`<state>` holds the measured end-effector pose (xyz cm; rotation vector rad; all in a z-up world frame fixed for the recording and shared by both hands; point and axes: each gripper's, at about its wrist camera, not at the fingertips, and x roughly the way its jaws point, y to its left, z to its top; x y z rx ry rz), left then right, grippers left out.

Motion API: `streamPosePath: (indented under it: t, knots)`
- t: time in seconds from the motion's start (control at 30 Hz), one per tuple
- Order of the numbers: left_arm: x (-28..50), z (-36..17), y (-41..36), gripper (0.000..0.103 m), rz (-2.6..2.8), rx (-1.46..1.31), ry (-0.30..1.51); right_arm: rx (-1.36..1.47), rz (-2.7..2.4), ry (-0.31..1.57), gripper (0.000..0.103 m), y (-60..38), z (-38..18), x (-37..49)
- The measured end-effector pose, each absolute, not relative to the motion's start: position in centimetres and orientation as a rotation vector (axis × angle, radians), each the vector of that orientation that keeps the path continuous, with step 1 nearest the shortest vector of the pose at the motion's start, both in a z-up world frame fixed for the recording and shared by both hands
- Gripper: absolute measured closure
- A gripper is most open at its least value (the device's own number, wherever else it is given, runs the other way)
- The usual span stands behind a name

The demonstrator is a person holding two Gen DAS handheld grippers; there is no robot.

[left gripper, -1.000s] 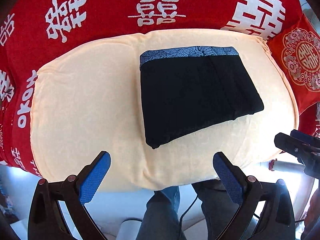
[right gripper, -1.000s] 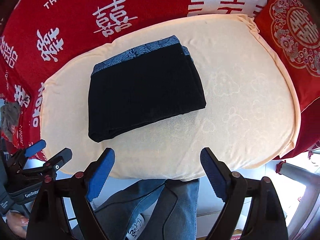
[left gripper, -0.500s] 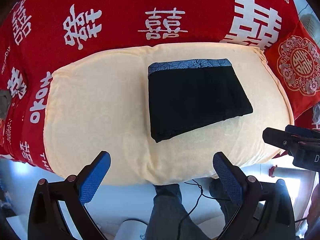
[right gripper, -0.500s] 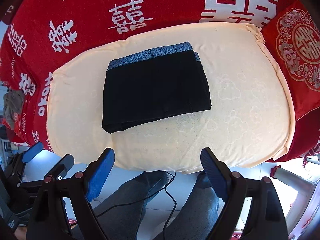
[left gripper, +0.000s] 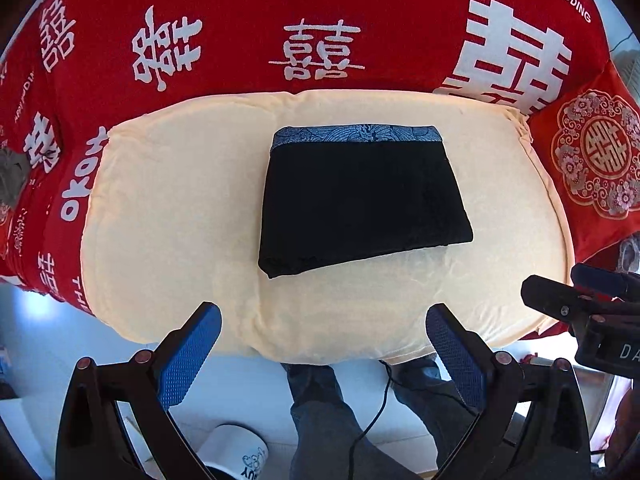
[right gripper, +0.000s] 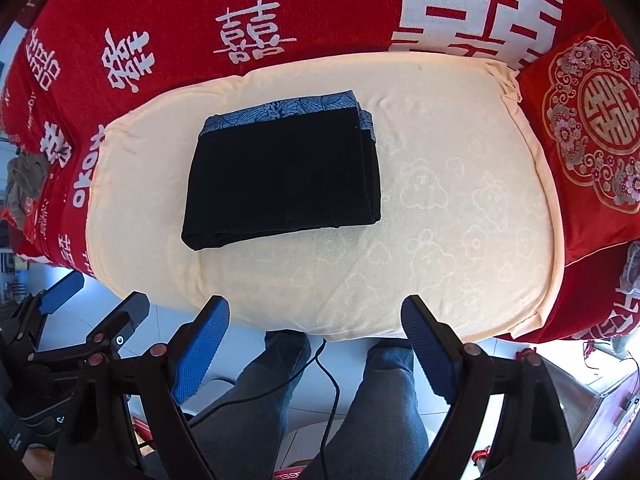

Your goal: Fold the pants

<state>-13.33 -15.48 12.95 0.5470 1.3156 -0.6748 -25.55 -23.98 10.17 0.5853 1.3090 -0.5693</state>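
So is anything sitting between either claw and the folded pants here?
Nothing visible. The folded black pants lie alone on the cream cushion, and only bare cushion separates them from the left claw and the right claw. Both claws are open and empty.

folded black pants [left gripper: 360, 204] lie on a cream cushion [left gripper: 172, 216] atop red bedding [left gripper: 248, 8].

we see the folded pants [left gripper: 362, 200] lying on the cushion [left gripper: 172, 208], toward its far side, waistband away from us. the cushion sits on the bedspread [left gripper: 248, 12], with a pillow [left gripper: 592, 160] just beside its right end. both hand-held grippers hang before the cushion's near edge, left hand-held gripper [left gripper: 324, 344] left of the right hand-held gripper [right gripper: 316, 340], well apart from the pants.
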Motion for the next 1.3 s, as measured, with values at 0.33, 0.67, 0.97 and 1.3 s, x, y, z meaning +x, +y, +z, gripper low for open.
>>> streamPosePath:
  t: [0.33,0.67,0.97,1.3]
  knots:
    - [-12.8,13.5,-15.5,0.0,-0.675,0.561,1.309,0.571,-0.608,1.272,0.013,-24.3,10.9,-25.5]
    - [-12.3,13.2,-15.2,0.0,-0.649,0.595,1.302,0.525,-0.642,1.277,0.013,-24.1,11.2,-25.6]
    - [-12.1,13.2,-15.2,0.0,-0.638,0.601,1.299,0.52,-0.643,1.282,0.013,-24.0,11.1,-25.4]
    - [-12.4,13.5,-15.3,0.0,-0.637,0.614,1.285,0.484,-0.612,1.309,0.013,-23.3,10.8,-24.6]
